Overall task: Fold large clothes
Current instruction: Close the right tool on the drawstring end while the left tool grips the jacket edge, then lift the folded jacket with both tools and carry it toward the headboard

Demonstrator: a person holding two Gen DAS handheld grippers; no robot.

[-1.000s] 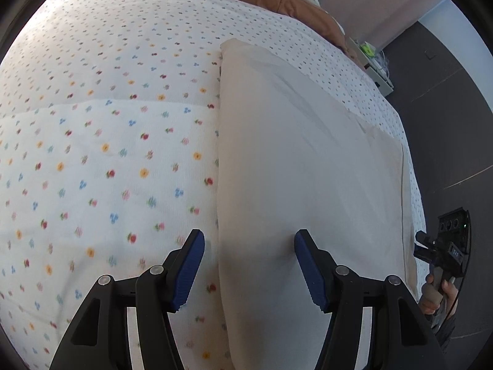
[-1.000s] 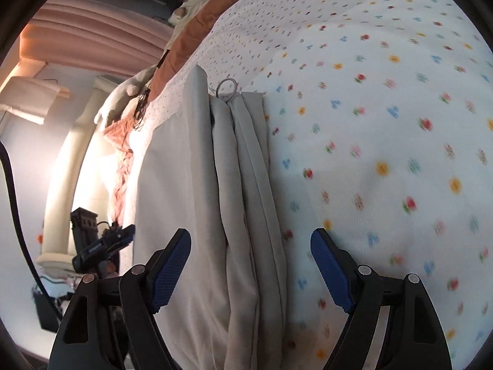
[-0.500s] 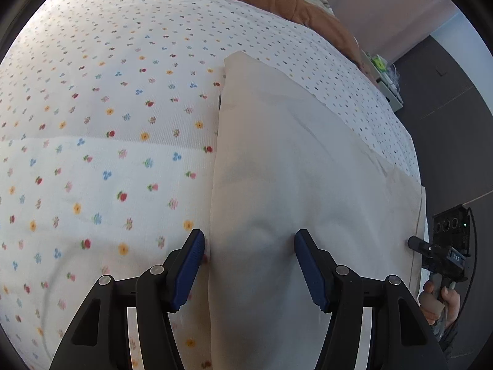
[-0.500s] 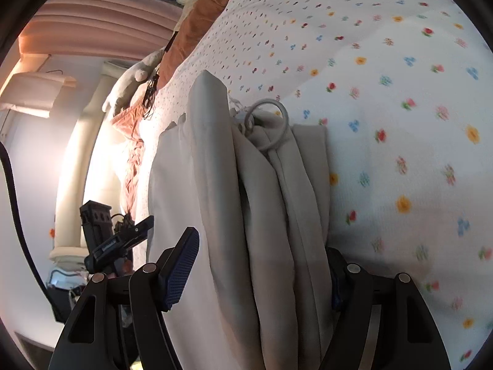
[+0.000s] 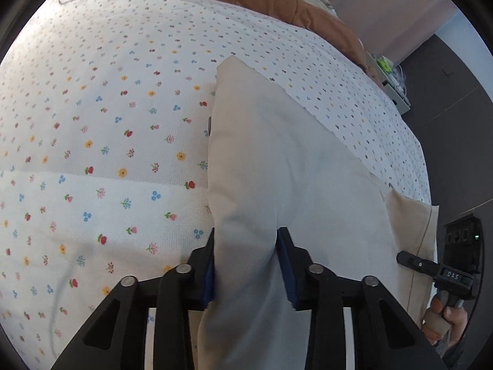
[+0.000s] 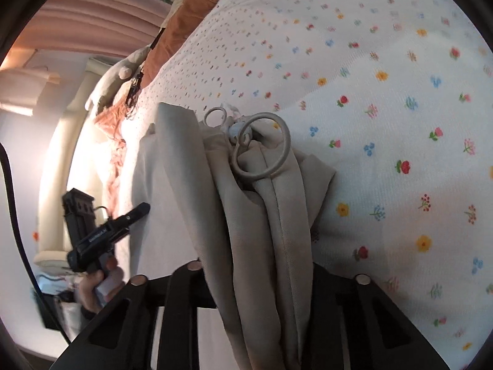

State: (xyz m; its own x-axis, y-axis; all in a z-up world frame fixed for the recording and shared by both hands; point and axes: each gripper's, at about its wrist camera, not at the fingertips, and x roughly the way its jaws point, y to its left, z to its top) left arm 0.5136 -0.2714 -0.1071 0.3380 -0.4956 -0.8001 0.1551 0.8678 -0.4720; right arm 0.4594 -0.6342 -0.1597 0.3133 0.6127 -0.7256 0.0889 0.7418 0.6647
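A large beige curtain (image 5: 295,160) lies folded lengthwise on a bed (image 5: 101,129) covered with a white sheet printed with small flowers. In the left wrist view, the left gripper (image 5: 246,265) has a raised ridge of the cloth's near left edge between its blue-padded fingers (image 5: 285,265), and the jaws are closing with both pads pressed against the fabric. The rest of the cloth spreads flat away toward the brown blanket (image 5: 277,3) at the far end of the bed. In the right wrist view, the right gripper (image 6: 258,280) is also closing, with the bunched, pleated end of the curtain (image 6: 271,215) between its fingers; the fabric hides the pads, so the contact itself cannot be seen, though the folds rise gathered straight out of the jaws. Two pale curtain rings (image 6: 262,148) sit on top of that bunch, one large and one smaller behind it. Each view shows the other gripper at its edge, held by a hand (image 5: 446,317) on its handle.
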